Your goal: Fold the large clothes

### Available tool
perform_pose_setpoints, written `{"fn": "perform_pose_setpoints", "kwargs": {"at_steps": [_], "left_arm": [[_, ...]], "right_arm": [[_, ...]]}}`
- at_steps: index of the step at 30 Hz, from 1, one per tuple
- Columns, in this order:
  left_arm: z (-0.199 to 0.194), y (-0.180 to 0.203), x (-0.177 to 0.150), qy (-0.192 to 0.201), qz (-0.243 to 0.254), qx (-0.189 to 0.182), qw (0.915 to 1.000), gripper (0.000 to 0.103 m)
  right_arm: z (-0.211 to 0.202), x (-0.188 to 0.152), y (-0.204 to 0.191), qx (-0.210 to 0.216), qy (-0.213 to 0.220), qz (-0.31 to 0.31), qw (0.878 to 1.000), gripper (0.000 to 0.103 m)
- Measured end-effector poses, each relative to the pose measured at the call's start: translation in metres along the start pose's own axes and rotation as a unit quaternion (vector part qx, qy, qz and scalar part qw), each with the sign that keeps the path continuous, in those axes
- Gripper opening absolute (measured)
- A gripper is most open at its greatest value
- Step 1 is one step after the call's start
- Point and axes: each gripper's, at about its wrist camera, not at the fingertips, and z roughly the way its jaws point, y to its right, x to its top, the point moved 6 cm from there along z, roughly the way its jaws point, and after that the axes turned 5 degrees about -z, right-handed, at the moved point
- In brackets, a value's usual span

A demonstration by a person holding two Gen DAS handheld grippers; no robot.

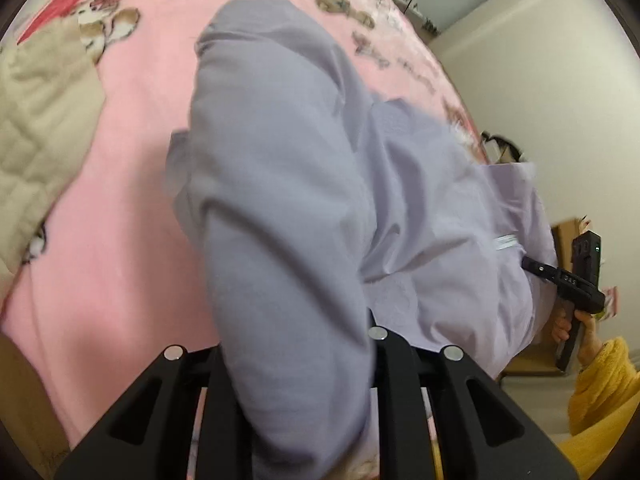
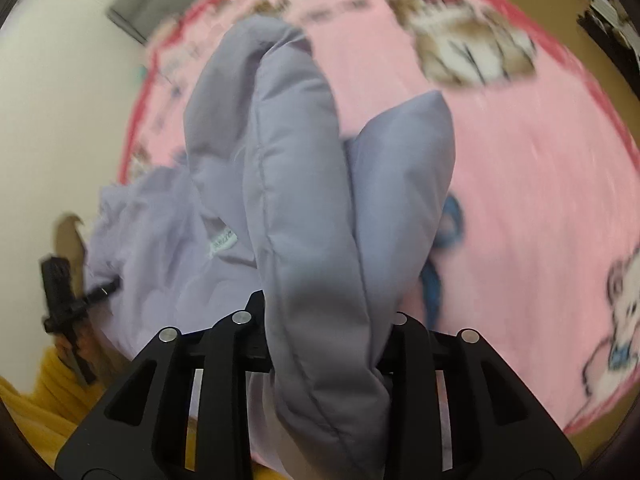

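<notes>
Both were clamped on the lilac padded jacket (image 1: 280, 208): left gripper (image 1: 296, 364), right gripper (image 2: 328, 344). It hung bunched over the pink bed blanket (image 1: 132, 152), trailing toward 12 o'clock. Nothing looked folded yet, so basically all still to do.

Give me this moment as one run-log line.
step: lifting for fold | left claw: shut on lilac jacket | right claw: shut on lilac jacket | surface: pink blanket | garment: bunched, hanging between claws
</notes>
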Motion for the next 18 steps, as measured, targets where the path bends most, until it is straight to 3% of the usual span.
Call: {"fn": "perform_pose_setpoints", "kwargs": {"at_steps": [1, 3, 5, 7, 9, 11, 16, 18], "left_arm": [[0.002, -0.004, 0.001, 0.006, 0.005, -0.011, 0.9999, 0.023], [0.005, -0.010, 0.002, -0.003, 0.020, -0.019, 0.9996, 0.038], [0.011, -0.021, 0.005, -0.023, 0.029, -0.019, 0.9991, 0.057], [0.019, -0.034, 0.007, -0.051, 0.011, -0.043, 0.9977, 0.067], [0.025, -0.043, 0.005, -0.080, 0.001, -0.051, 0.9955, 0.080], [0.031, -0.050, 0.010, -0.087, 0.012, -0.044, 0.9952, 0.094], [0.056, -0.049, 0.012, -0.132, -0.002, -0.072, 0.9887, 0.099], [0.060, -0.045, 0.013, -0.134, -0.007, -0.082, 0.9876, 0.098]], "right_arm": [[0.001, -0.004, 0.008, 0.013, 0.010, 0.008, 1.000, 0.032], [0.005, -0.009, 0.018, 0.021, 0.016, 0.035, 0.999, 0.045], [0.010, -0.009, 0.024, 0.024, 0.010, 0.048, 0.999, 0.053], [0.013, -0.006, 0.021, 0.025, 0.002, 0.034, 0.999, 0.060], [0.020, 0.003, 0.022, 0.012, -0.011, 0.015, 1.000, 0.080], [0.029, 0.014, 0.027, 0.009, -0.019, 0.006, 1.000, 0.092], [0.059, 0.017, 0.035, 0.072, -0.059, 0.079, 0.992, 0.095], [0.065, 0.015, 0.032, 0.080, -0.049, 0.102, 0.990, 0.095]]}}
